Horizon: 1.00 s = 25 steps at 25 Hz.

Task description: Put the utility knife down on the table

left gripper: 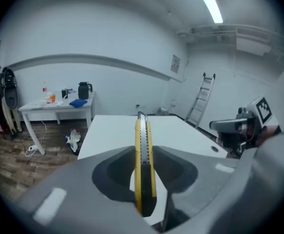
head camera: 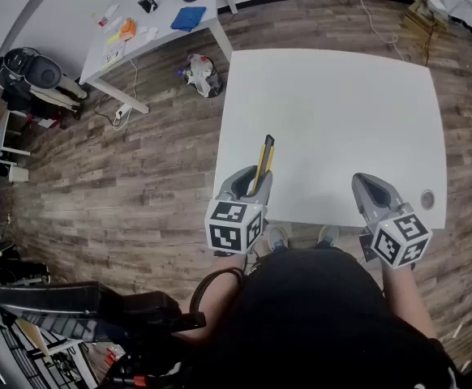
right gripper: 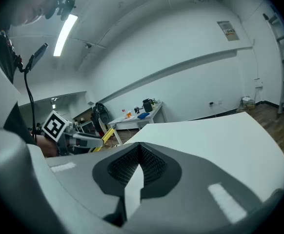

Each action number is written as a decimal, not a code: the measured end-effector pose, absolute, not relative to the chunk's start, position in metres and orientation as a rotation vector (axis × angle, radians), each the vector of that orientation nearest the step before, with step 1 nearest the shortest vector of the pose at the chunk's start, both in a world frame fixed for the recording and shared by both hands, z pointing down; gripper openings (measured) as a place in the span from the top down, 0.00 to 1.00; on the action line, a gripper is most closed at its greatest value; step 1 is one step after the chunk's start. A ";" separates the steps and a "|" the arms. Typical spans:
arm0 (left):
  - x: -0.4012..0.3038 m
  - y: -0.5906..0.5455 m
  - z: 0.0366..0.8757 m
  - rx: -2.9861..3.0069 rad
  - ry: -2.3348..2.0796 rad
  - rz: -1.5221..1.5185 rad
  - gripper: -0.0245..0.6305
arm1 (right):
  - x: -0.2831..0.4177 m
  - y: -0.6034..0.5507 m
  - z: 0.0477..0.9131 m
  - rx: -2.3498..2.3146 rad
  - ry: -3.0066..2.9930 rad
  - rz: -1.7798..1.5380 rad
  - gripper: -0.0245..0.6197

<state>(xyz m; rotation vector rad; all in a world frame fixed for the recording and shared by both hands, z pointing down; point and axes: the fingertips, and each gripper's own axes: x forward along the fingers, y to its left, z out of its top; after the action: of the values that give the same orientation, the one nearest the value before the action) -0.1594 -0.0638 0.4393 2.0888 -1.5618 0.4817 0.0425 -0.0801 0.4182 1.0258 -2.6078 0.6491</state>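
A yellow and black utility knife [head camera: 264, 159] sticks forward out of my left gripper [head camera: 254, 186], which is shut on its rear end. In the left gripper view the knife [left gripper: 143, 145] stands on edge between the grey pads of the left gripper [left gripper: 144, 155], pointing across the white table [left gripper: 112, 130]. It is over the near left part of the table [head camera: 333, 104]; I cannot tell whether it touches. My right gripper [head camera: 372, 190] hovers over the near right edge, shut and empty. The right gripper [right gripper: 138, 155] view also catches the knife [right gripper: 108, 133] at its left.
A round grommet [head camera: 427, 198] sits in the table's near right corner. A second white table [head camera: 151, 24] with a blue cloth and a black kettle stands far left. A bag [head camera: 202, 73] lies on the wood floor. A ladder [left gripper: 201, 97] leans on the far wall.
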 end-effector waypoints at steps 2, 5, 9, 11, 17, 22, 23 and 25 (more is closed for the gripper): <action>-0.153 -0.063 0.417 2.143 -1.580 0.462 0.62 | 0.035 -0.081 0.414 1.014 -2.622 0.631 0.93; -0.146 -0.062 0.404 2.172 -1.580 0.460 0.62 | 0.024 -0.084 0.409 0.982 -2.639 0.601 0.93; -0.139 -0.062 0.409 2.154 -1.550 0.464 0.62 | 0.019 -0.091 0.401 0.967 -2.654 0.583 0.93; -0.136 -0.060 0.412 2.158 -1.535 0.465 0.62 | 0.019 -0.090 0.402 0.974 -2.659 0.582 0.93; -0.134 -0.056 0.420 2.177 -1.510 0.472 0.62 | 0.020 -0.085 0.412 0.986 -2.646 0.593 0.93; -0.122 -0.071 0.452 2.161 -1.430 0.537 0.62 | 0.025 -0.087 0.417 1.008 -2.626 0.618 0.93; -0.116 -0.075 0.461 2.158 -1.404 0.556 0.62 | 0.027 -0.087 0.417 1.011 -2.620 0.622 0.93; -0.101 -0.082 0.479 2.154 -1.351 0.594 0.62 | 0.032 -0.085 0.420 1.019 -2.606 0.630 0.93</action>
<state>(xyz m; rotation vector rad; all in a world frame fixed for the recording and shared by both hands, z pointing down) -0.1014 -0.0821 0.4789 2.1540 -1.3508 0.5940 0.0321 -0.0846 0.4202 1.0194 -2.6062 0.6304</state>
